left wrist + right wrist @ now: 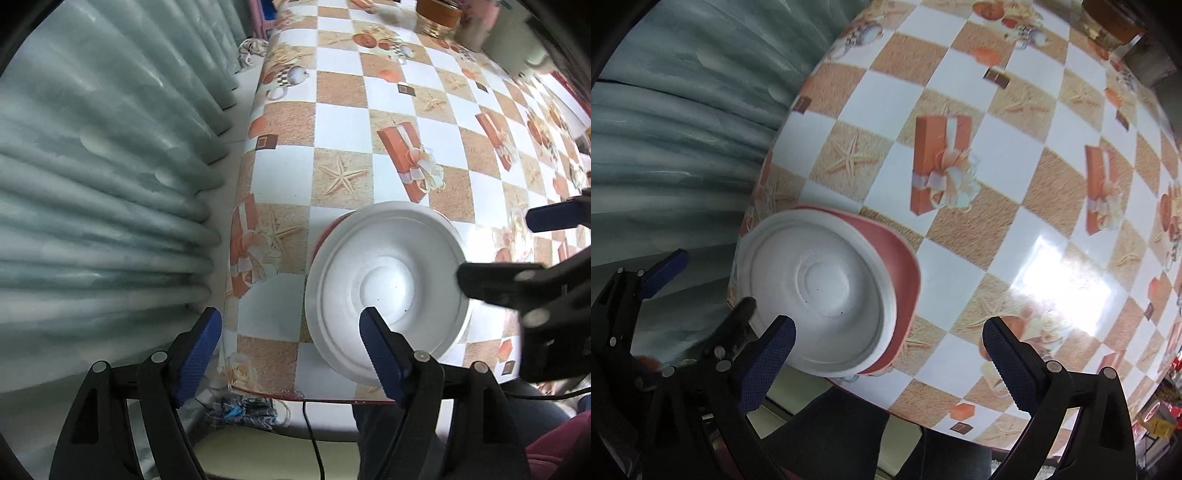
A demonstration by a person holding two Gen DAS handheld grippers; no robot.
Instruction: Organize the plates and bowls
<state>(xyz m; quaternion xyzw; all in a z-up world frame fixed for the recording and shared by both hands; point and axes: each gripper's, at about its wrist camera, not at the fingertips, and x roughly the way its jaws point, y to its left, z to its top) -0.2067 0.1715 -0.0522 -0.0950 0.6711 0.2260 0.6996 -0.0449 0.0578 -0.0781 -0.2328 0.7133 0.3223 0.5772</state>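
A white bowl (384, 284) sits nested on a red plate (323, 236) near the table's front left corner; both also show in the right wrist view, the bowl (820, 295) on the red plate (905, 273). My left gripper (291, 350) is open and empty, its right finger over the bowl's near rim. My right gripper (890, 358) is open and empty, just right of the bowl; it also shows in the left wrist view (509, 254).
The table has a checkered cloth (369, 110) with gift box and starfish prints. A grey-green curtain (92, 147) hangs along the left. A brown jar (439, 16) and a pale pot (517, 48) stand at the far end.
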